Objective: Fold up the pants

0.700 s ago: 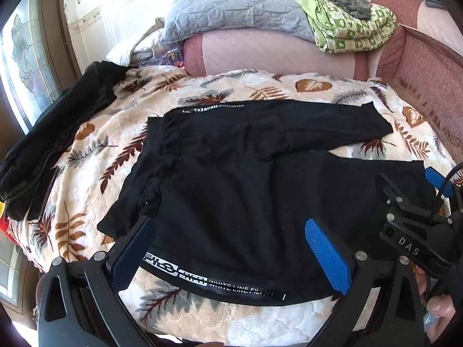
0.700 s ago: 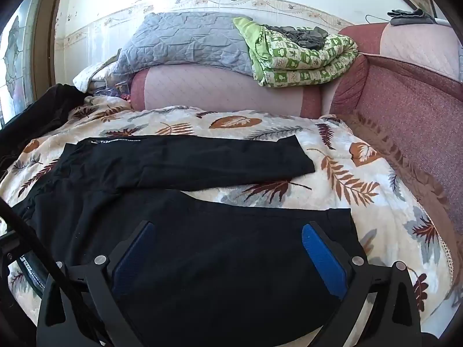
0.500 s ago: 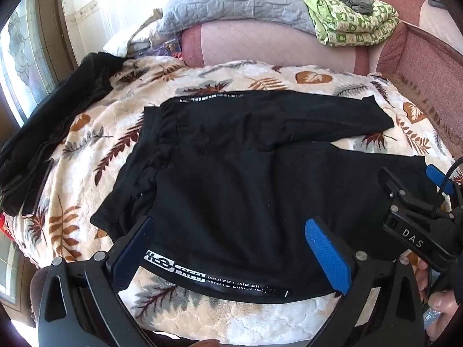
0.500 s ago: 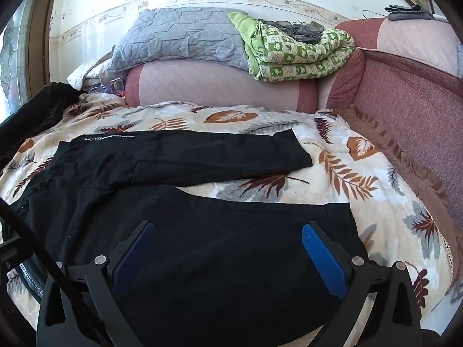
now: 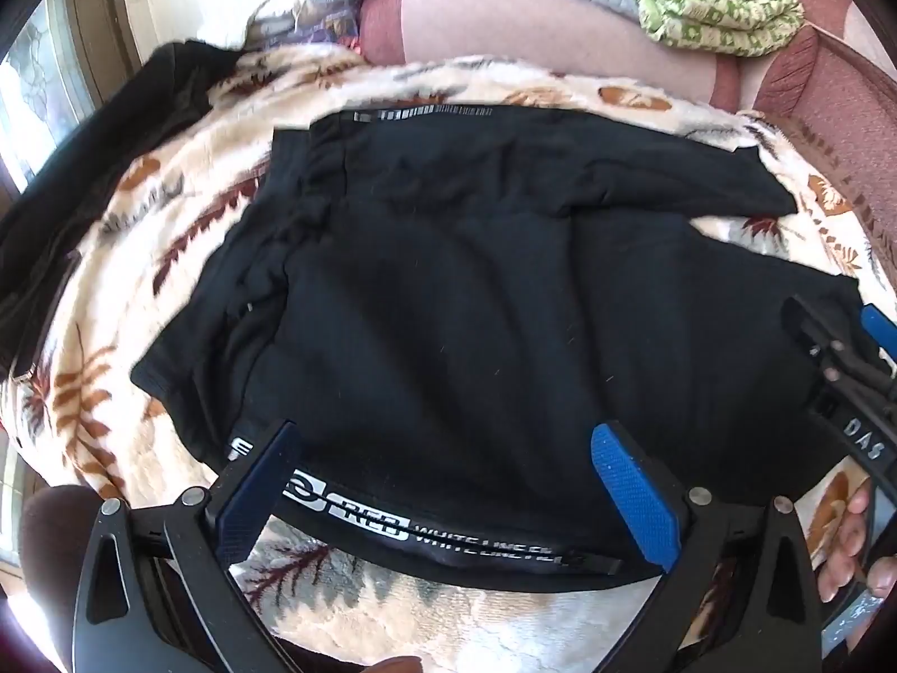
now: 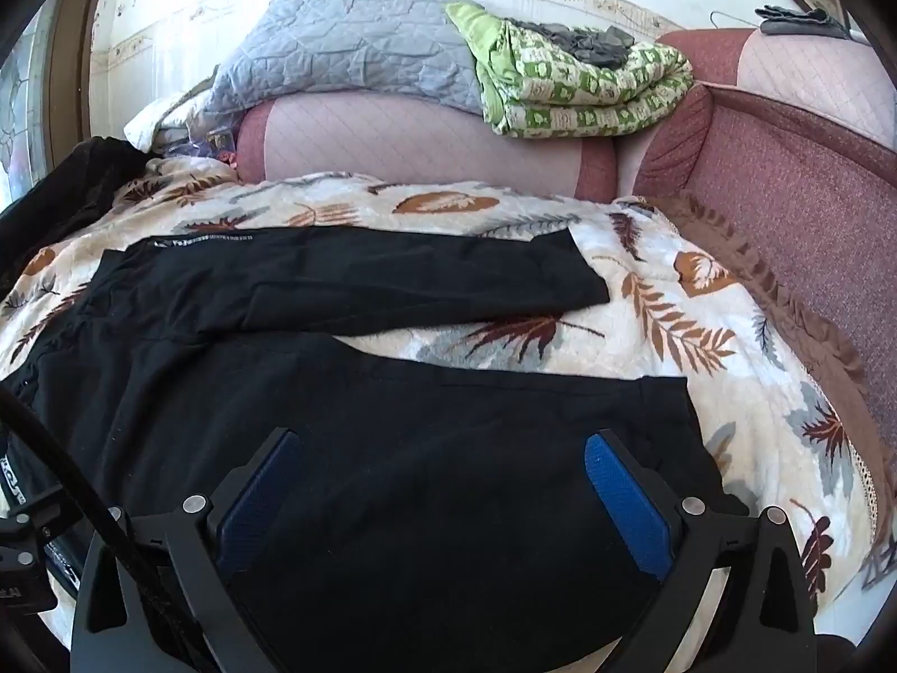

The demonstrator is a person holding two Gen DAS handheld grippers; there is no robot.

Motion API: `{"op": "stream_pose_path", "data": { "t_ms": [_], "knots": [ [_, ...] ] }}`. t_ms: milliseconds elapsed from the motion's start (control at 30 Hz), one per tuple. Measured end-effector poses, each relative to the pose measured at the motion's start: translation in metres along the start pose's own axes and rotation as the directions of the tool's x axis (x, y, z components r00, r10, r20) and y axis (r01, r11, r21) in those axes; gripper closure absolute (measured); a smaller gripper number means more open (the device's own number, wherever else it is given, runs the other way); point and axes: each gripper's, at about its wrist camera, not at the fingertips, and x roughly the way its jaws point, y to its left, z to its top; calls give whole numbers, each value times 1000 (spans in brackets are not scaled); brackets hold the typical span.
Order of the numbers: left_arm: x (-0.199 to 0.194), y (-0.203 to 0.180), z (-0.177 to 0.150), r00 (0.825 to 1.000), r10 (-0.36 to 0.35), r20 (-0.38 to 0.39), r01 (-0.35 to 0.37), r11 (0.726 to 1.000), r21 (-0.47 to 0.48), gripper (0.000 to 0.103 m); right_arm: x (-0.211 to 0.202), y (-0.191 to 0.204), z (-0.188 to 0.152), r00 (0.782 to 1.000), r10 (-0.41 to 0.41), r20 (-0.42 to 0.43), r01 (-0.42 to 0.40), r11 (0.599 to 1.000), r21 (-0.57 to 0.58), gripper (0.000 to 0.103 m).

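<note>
Black pants (image 5: 476, 291) lie spread flat on a leaf-patterned blanket (image 5: 112, 258), waistband to the left, both legs running right. The near side seam carries a white-lettered stripe (image 5: 426, 533). My left gripper (image 5: 448, 465) hovers open over that near edge by the waist, blue pads wide apart with nothing pinched. My right gripper (image 6: 443, 476) is open above the near leg (image 6: 392, 437), close to its hem; it also shows in the left wrist view as the right gripper (image 5: 841, 370) at the right edge. The far leg (image 6: 364, 280) lies separate behind.
A sofa back (image 6: 420, 134) carries a grey quilt (image 6: 347, 50) and a folded green blanket (image 6: 577, 90). A padded maroon armrest (image 6: 796, 190) borders the right side. Another dark garment (image 5: 84, 185) is heaped at the left. A hand (image 5: 852, 549) holds the right gripper.
The left gripper's view has tipped down and moved nearer the pants' near edge; the picture is blurred by the motion. The right gripper's view has shifted only a little toward the near leg.
</note>
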Motion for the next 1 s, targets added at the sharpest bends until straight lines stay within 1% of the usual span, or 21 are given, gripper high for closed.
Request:
{"op": "stream_pose_path", "data": {
  "t_ms": [267,400,533,600,700,767,867,1000],
  "knots": [
    [4,-1,-9,999,23,44,-24,1000,18,0,12,2,-6,999,-3,-46,3,1000,4,0],
    [6,1,-8,999,9,35,-9,1000,-5,0,13,3,-7,999,-7,-48,7,1000,-2,0],
    [6,0,-10,999,7,50,-8,1000,9,0,14,3,-7,999,-6,-50,6,1000,-1,0],
    [4,-1,-12,998,3,59,-5,999,38,0,14,2,-6,999,-7,-52,7,1000,2,0],
    [2,0,-14,997,-9,73,6,999,46,0,14,1,-6,999,-9,-52,10,1000,10,0],
    [-1,1,-14,998,-20,65,17,999,45,0,14,0,-6,999,-9,-51,9,1000,15,0],
    [-9,3,-12,996,-43,77,42,999,22,0,12,-1,-5,999,-8,-44,9,1000,20,0],
    [-24,4,-8,994,-24,111,22,1000,16,0,8,-2,-3,1000,-5,-31,5,1000,22,0]
  ]
}}
